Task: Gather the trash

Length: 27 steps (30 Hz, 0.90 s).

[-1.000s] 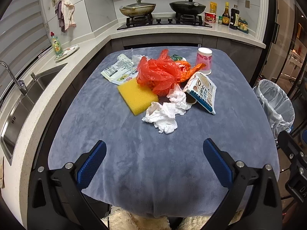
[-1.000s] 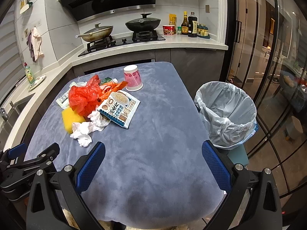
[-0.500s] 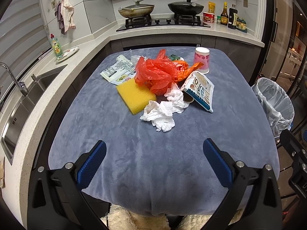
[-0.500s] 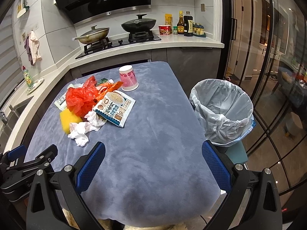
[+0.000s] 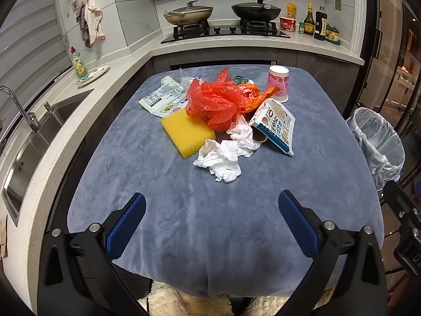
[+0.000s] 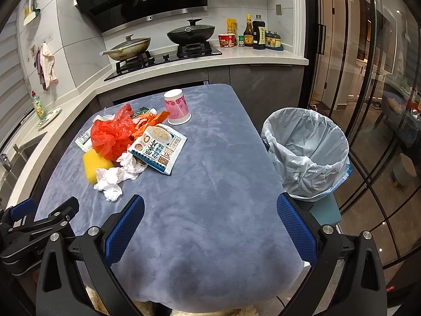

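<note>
A heap of trash lies mid-table: a red plastic bag [image 5: 214, 102] [image 6: 113, 135], a yellow sponge [image 5: 186, 131] [image 6: 93, 164], crumpled white tissue [image 5: 223, 156] [image 6: 113, 180], a printed food packet [image 5: 276, 126] [image 6: 159, 148], a white wrapper [image 5: 161, 97] and an upturned pink paper cup [image 5: 278, 83] [image 6: 176, 106]. A lined trash bin [image 6: 306, 154] [image 5: 377, 143] stands off the table's right side. My left gripper [image 5: 211, 216] hovers open above the near table edge, short of the tissue. My right gripper [image 6: 210, 217] is open too, over the near right part of the table.
The table wears a blue-grey cloth [image 5: 210, 223]. A counter with a sink [image 5: 39, 137] runs along the left; a hob with two pans [image 5: 223, 15] sits behind. Glass doors [image 6: 373, 105] stand to the right beyond the bin.
Both grippers have drawn back and risen a little, so the trash heap looks smaller and farther off. Nothing on the table has moved.
</note>
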### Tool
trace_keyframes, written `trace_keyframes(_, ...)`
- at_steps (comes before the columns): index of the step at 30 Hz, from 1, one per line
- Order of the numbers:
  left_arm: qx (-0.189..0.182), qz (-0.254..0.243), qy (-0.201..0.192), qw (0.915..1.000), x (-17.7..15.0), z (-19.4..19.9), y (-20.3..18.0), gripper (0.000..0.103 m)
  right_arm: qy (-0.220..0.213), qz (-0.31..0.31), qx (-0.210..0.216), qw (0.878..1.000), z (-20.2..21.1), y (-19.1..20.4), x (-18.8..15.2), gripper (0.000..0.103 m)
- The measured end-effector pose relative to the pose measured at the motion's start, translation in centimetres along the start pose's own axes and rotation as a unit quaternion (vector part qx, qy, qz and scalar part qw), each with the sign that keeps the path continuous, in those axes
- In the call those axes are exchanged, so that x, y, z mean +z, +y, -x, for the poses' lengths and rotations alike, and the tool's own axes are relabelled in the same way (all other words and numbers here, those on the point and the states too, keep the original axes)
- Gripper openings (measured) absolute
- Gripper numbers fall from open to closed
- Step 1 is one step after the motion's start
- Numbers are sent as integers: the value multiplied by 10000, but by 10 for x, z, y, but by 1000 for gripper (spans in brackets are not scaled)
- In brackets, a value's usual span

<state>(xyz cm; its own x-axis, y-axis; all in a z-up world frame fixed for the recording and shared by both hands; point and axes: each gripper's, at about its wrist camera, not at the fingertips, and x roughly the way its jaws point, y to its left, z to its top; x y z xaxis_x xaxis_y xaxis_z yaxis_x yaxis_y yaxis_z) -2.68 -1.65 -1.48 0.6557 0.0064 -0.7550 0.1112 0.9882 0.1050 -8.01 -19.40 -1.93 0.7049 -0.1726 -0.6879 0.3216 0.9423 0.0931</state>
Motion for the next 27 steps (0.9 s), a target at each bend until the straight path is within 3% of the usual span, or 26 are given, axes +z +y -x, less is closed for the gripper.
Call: trace_keyframes(27, -12, -51, -27, 10000, 2, -1, -3, 96, 10, -29, -27, 10000, -4, 0, 0, 96)
